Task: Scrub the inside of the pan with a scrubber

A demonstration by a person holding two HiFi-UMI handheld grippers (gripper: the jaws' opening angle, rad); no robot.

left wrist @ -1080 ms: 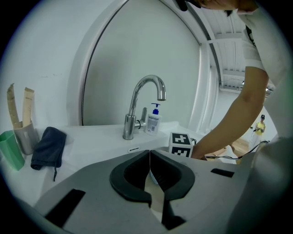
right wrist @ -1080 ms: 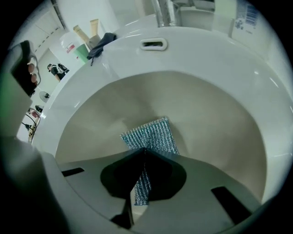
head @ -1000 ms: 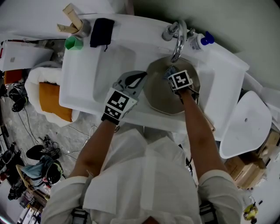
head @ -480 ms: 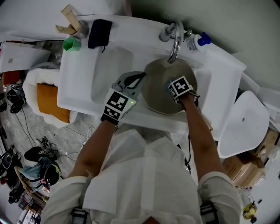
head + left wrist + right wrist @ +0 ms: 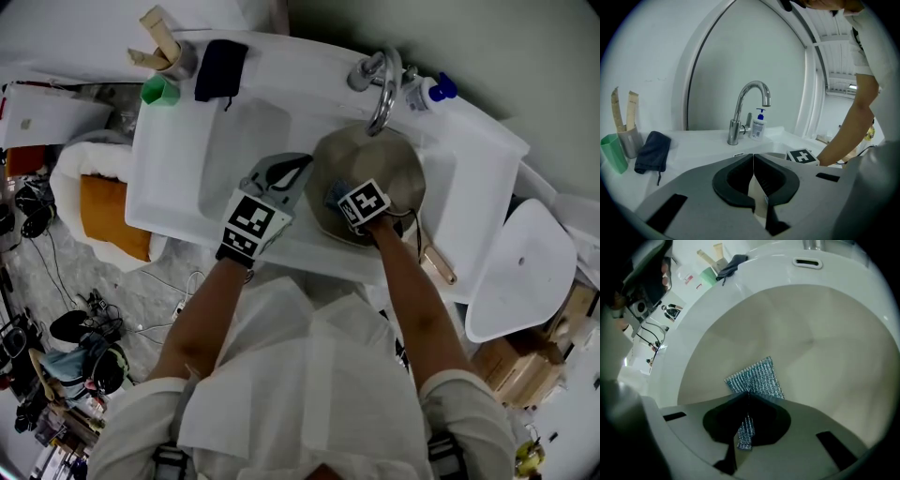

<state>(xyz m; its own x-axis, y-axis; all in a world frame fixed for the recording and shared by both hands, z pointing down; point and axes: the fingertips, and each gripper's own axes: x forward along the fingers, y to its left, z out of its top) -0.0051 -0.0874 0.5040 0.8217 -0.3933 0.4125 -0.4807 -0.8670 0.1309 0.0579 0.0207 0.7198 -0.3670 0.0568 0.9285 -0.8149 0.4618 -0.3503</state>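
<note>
scrubber (image 5: 757, 378) down in the pan (image 5: 825, 348)

right gripper (image 5: 748, 392) is pressed together on the blue scrubber, which lies against the pan's inner wall. left gripper (image 5: 753, 158) is clamped on the pan's left rim. the faucet (image 5: 382, 89) arches over the pan's far edge.

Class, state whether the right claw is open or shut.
Shut: the right claw has its jaws together, pinching the scrubber inside the pan.

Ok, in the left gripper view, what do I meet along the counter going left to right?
Green cup → grey holder with sticks → dark cloth → faucet → soap bottle → marker cube → person's forearm.
</note>
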